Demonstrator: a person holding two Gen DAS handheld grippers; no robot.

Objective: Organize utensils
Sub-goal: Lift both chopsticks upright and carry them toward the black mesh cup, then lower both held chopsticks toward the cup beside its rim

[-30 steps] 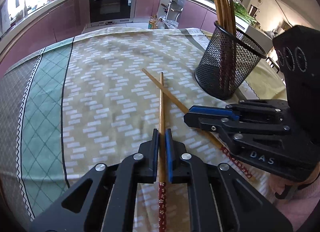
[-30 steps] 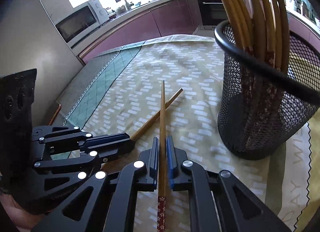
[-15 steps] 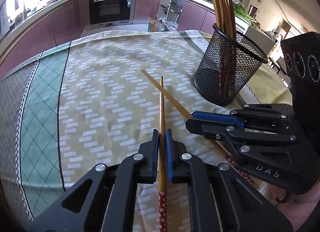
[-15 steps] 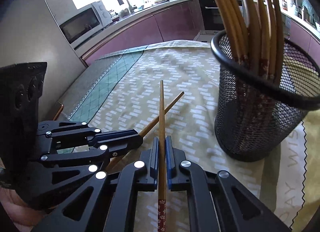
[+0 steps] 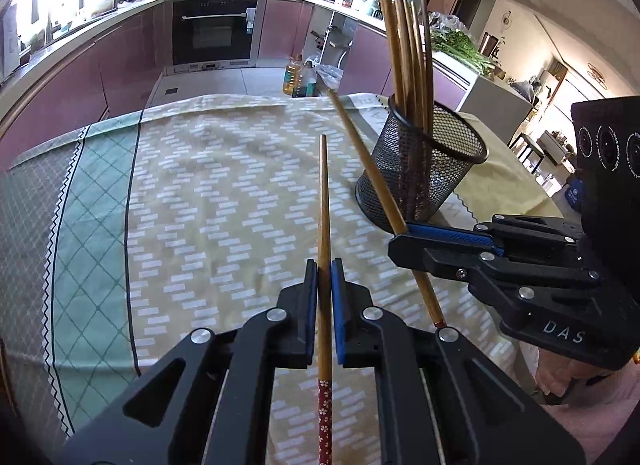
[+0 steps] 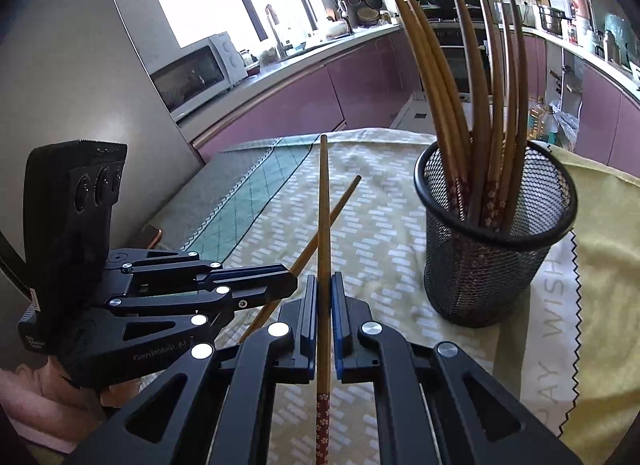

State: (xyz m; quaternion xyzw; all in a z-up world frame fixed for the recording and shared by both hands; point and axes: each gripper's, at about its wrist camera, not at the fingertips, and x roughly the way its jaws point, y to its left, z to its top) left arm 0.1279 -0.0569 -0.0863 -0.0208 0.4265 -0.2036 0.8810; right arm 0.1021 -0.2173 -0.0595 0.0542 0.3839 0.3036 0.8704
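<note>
Closest in, the left gripper (image 5: 325, 273) is pinching one chopstick (image 5: 324, 233) tight between its blue pads, the red flowered end trailing back under the fingers and the bare wooden tip pointing out over the cloth. Right beside it, the right gripper (image 6: 325, 297) is doing the same — jaws closed narrow on a second chopstick (image 6: 323, 233), patterned end toward the camera, tip aiming up and away. From the right wrist view the two sticks are crossing, the left one slanting behind the right one, and both are riding clear above the table rather than lying on it. Below them the patterned tablecloth (image 5: 208, 201) is spreading out, beige with pale dashes, a green lattice band running along its left side. Just past the right gripper the black mesh holder (image 6: 496, 249) is standing upright on the cloth, a yellow cloth (image 6: 600, 233) with a zigzag edge lying next to it. Inside the holder a bundle of chopsticks (image 6: 472, 105) is fanning out — tips up, flowered ends down. Farther off, purple kitchen cabinets (image 5: 80, 81) and a built-in oven (image 5: 218, 31) are closing the view.
</note>
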